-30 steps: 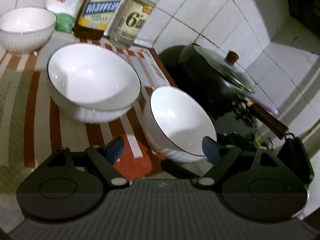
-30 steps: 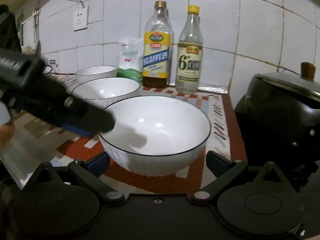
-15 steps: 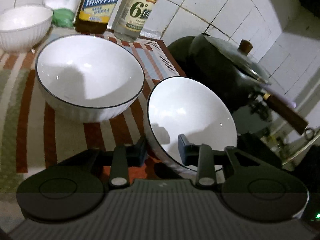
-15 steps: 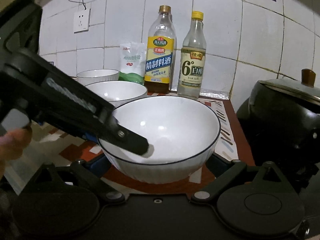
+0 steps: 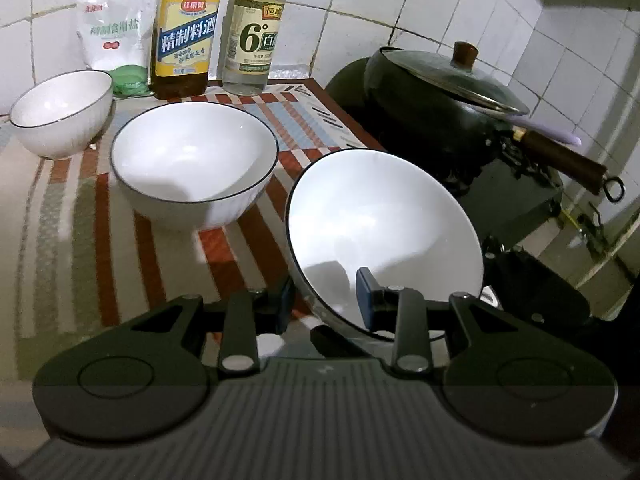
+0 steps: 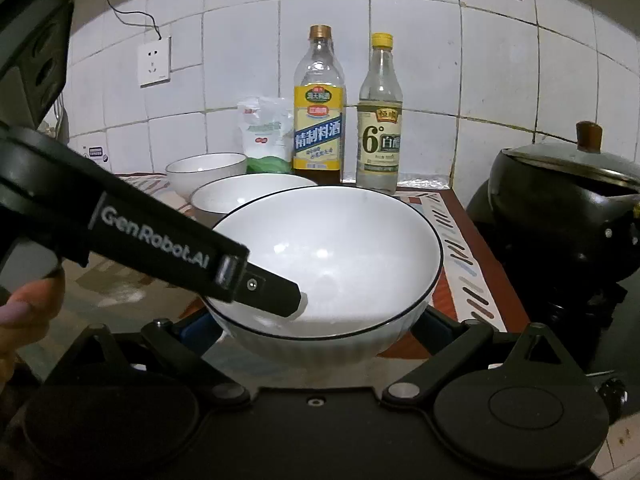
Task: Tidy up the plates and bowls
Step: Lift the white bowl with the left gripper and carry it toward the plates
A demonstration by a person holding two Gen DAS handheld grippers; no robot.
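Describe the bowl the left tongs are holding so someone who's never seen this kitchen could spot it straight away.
Find the striped mat on the counter beside the black lidded wok. Three white bowls sit along it; take the one nearest the wok, at the mat's corner. That large bowl is the only one tipped up, its rim pinched by the left tongs, while the middle bowl and small bowl sit flat.

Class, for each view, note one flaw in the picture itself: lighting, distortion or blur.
Left wrist view: fisheye bends the white wall tiles into curves; the black lidded wok sinks into shadow. Right wrist view: dark corner vignetting; the left hand-held gripper casts shadow into the large white dark-rimmed bowl.
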